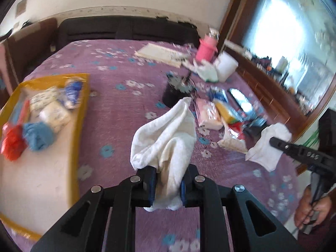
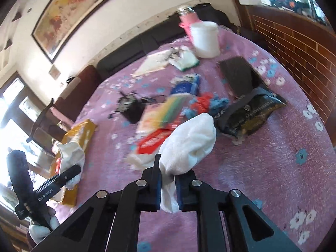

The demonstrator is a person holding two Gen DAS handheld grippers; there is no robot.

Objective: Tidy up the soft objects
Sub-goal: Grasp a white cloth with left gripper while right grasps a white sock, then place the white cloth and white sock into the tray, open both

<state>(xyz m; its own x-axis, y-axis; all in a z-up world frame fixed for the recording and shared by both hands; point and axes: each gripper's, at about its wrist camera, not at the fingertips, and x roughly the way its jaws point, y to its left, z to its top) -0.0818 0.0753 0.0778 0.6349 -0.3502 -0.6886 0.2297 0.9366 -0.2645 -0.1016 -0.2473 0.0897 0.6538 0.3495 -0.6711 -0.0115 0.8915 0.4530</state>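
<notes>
A: Left wrist view, item one: the left gripper (image 1: pixel 168 185) is clamped on a white sock (image 1: pixel 166 140), which bunches up ahead of its fingers, off the purple floral bedspread (image 1: pixel 117 113). Item two: well off to that gripper's left, a yellow-rimmed tray (image 1: pixel 80 109) already holds a red bundle (image 1: pixel 11 145), a blue bundle (image 1: pixel 38 136), a blue-and-white one and some pale patterned pieces.

B: Right wrist view, item three: the right gripper (image 2: pixel 168 191) is closed on a second white sock (image 2: pixel 189 145), likewise lifted clear of the bed.

A: Outstanding: ahead and to the right of the left gripper lies a loose heap of packets (image 1: pixel 222 109), and beyond it a white tub (image 1: pixel 226 67) and a pink container (image 1: pixel 204 50). Motion blur leaves it unclear which of these are soft.

B: Judged status: partly done. Several soft things are filed in the tray; both socks are in hand and not yet placed. The red and blue fluffy pieces (image 2: pixel 210 103) ahead of the right gripper seem still to be collected.
</notes>
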